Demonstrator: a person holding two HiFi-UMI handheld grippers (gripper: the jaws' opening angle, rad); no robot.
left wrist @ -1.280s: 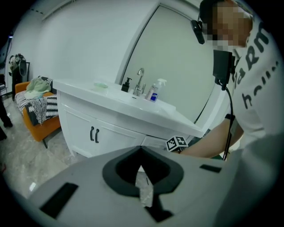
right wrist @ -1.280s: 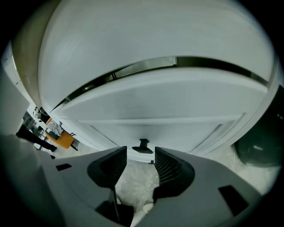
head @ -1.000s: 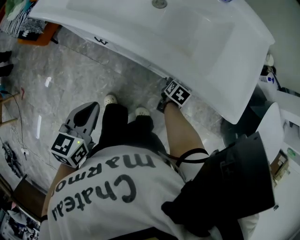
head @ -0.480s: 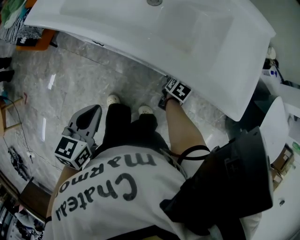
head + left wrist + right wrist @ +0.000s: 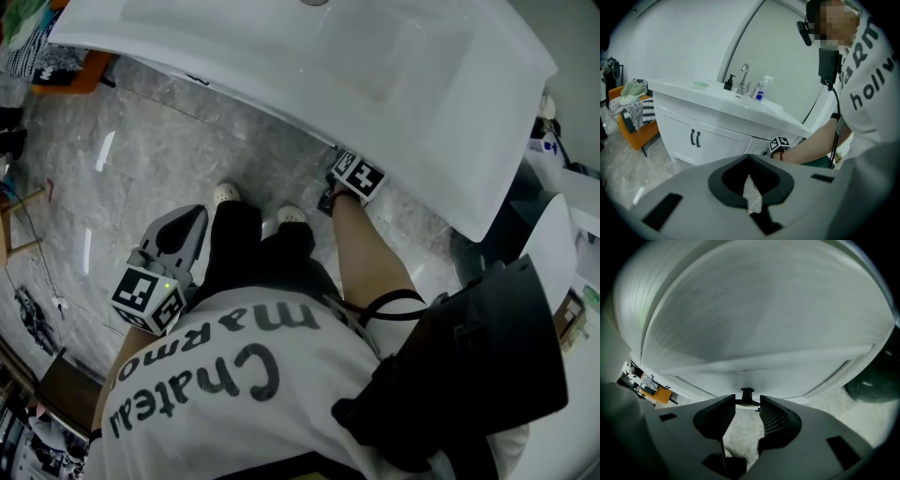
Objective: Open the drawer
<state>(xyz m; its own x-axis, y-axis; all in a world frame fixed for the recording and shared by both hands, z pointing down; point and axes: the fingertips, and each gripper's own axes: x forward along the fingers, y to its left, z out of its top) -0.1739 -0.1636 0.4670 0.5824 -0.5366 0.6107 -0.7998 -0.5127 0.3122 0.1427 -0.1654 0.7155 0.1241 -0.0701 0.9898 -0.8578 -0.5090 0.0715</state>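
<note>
The white drawer front [image 5: 764, 333] fills the right gripper view, with its black handle [image 5: 747, 397] low in the middle. My right gripper [image 5: 747, 402] is shut on that handle, which spans the gap between the two fingertips. In the head view only its marker cube [image 5: 356, 176] shows, tucked under the white counter's edge [image 5: 403, 187]; the drawer is hidden there. The same cube [image 5: 778, 144] shows against the vanity in the left gripper view. My left gripper [image 5: 183, 225] hangs by the person's left leg, shut and holding nothing, its tips [image 5: 749, 158] together.
The vanity has two doors with black handles [image 5: 695, 138] left of the drawer. Soap bottles [image 5: 759, 89] stand by the faucet. An orange chair [image 5: 637, 133] with clothes stands at the left. A dark bin [image 5: 876, 378] sits right of the drawer. The person's feet [image 5: 225, 195] are near the cabinet.
</note>
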